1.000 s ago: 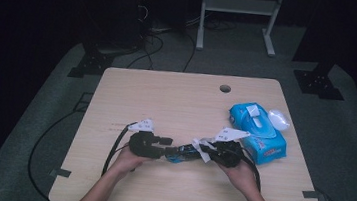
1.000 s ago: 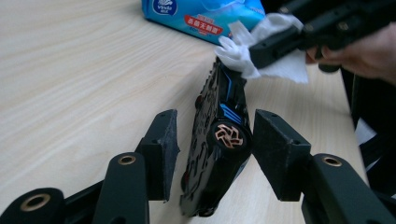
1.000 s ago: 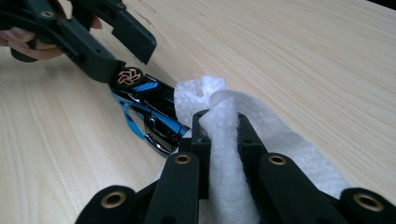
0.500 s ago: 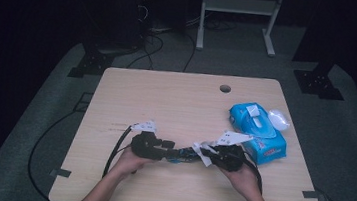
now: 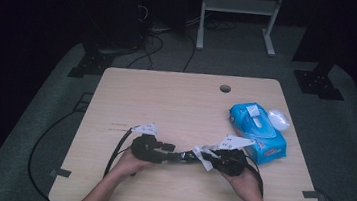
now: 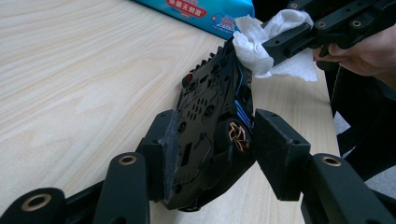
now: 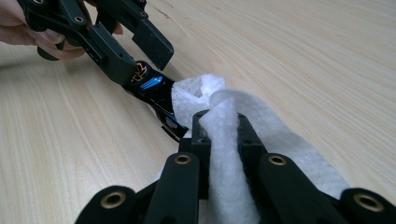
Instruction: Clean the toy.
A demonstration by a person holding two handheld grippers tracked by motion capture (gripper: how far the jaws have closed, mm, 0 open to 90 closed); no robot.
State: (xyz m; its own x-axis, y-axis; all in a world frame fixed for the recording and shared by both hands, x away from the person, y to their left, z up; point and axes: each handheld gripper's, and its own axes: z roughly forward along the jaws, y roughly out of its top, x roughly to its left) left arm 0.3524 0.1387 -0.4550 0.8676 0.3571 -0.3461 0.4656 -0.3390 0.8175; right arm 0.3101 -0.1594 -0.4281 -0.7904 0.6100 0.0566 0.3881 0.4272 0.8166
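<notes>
A black toy car [image 6: 210,121] with blue stripes and bronze wheels is clamped on its side in my left gripper [image 6: 208,154], underside showing. My right gripper [image 7: 223,140] is shut on a white wipe [image 7: 224,154], and the wipe's bunched end presses against the car's far end [image 7: 159,100]. In the high view the two grippers meet nose to nose near the table's front edge, the left gripper [image 5: 158,151] on the left, the right gripper [image 5: 210,159] on the right, the car [image 5: 183,157] between them.
A blue pack of wet wipes [image 5: 256,131] lies on the wooden table [image 5: 176,105] just beyond my right hand, with a clear lid [image 5: 279,118] beside it. A cable hole [image 5: 225,89] sits near the far edge. Cables trail off the table's left side.
Both grippers with the car and the wipe have drifted slightly toward the front edge; the wipe stays against the car.
</notes>
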